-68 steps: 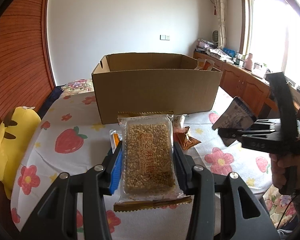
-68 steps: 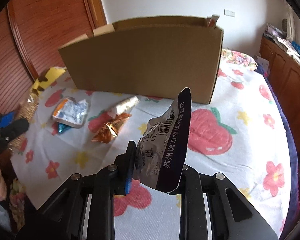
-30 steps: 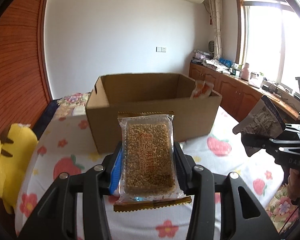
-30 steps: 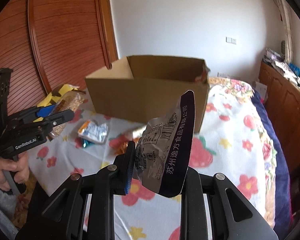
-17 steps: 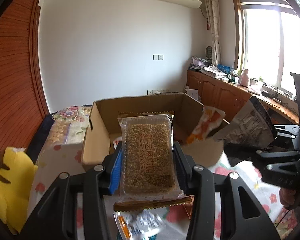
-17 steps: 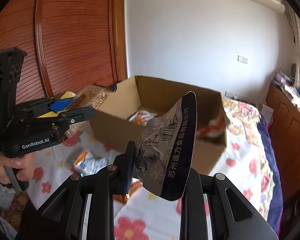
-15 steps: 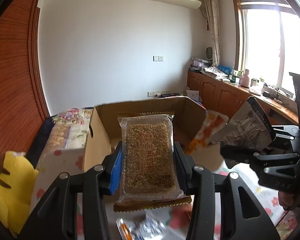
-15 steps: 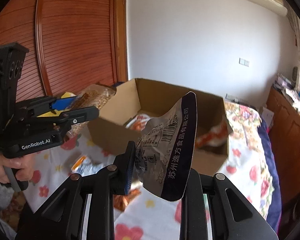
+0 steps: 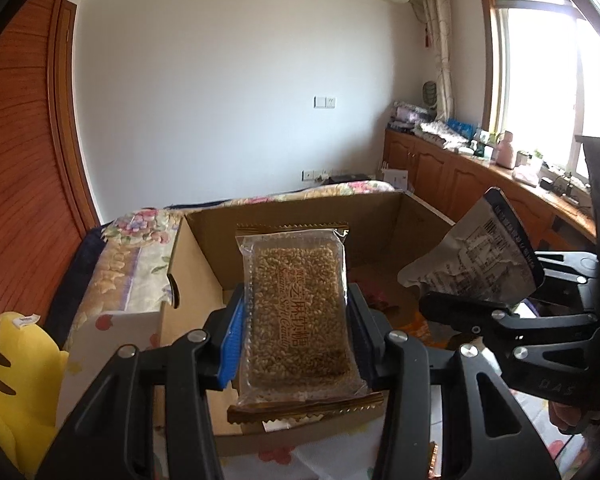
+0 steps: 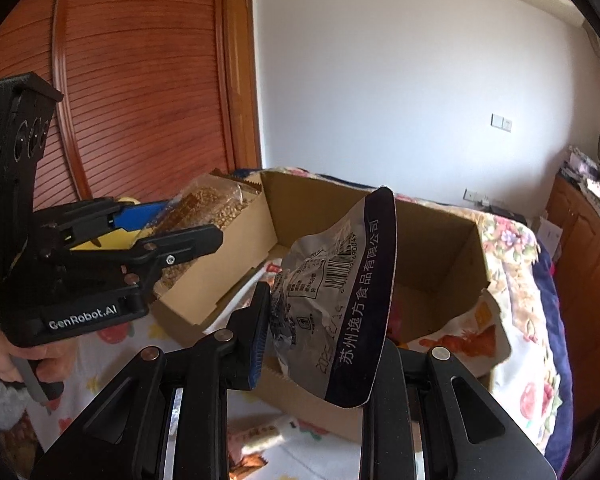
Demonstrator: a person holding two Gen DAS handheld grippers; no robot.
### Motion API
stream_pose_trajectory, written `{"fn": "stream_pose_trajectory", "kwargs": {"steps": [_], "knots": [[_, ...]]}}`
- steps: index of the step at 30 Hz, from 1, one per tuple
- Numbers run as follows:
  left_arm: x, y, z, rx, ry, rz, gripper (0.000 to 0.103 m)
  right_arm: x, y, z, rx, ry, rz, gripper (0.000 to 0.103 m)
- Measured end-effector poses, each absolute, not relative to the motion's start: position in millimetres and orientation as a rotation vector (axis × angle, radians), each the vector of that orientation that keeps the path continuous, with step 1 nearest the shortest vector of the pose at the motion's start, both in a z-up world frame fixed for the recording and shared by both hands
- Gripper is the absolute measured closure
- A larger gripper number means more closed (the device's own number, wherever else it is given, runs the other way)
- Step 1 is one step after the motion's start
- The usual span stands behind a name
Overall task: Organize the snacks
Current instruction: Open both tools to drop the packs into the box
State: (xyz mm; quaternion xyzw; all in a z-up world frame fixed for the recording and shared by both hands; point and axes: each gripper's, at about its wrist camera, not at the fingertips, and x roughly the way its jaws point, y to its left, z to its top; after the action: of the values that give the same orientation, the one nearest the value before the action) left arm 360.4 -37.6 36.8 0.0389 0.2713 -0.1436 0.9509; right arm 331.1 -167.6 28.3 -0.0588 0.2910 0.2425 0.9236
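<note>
My left gripper (image 9: 296,332) is shut on a clear packet of brown grain bar (image 9: 296,312), held above the near part of the open cardboard box (image 9: 204,264). My right gripper (image 10: 320,336) is shut on a silver and dark blue snack pouch (image 10: 340,292), held over the same box (image 10: 464,240). In the right wrist view the left gripper (image 10: 168,240) with the grain bar (image 10: 212,204) hangs over the box's left wall. The right gripper (image 9: 460,304) and its pouch (image 9: 480,256) show at right in the left wrist view. Snack packets lie inside the box, mostly hidden.
The box stands on a bed with a flower and strawberry sheet (image 10: 536,396). Loose snack packets (image 10: 256,440) lie on the sheet before the box. A yellow plush toy (image 9: 16,384) sits at left. Wooden cabinets (image 9: 452,176) line the right wall; a wooden wardrobe (image 10: 140,80) stands left.
Both grippers have moved forward from in front of the box to above its opening, each still holding its packet. The box's inside now fills the lower view.
</note>
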Motion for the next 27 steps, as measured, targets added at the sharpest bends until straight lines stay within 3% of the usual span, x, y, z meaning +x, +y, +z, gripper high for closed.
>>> {"fn": "stream_pose_trajectory", "kwargs": {"steps": [5, 15, 27], "knots": [[363.7, -41.0, 26.5, 0.08, 0.567, -0.289, 0.056, 343.3, -167.3, 17.4, -0.102, 0.633, 0.494, 0.079], [362.0, -44.7, 24.7, 0.084, 0.562, -0.283, 0.046, 355.1, -159.5, 16.7, -0.118, 0.655, 0.492, 0.077], [327.1, -32.7, 35.2, 0.103, 0.531, -0.274, 0.045, 327.6, -165.9, 33.6, -0.112, 0.62, 0.498, 0.074]]}}
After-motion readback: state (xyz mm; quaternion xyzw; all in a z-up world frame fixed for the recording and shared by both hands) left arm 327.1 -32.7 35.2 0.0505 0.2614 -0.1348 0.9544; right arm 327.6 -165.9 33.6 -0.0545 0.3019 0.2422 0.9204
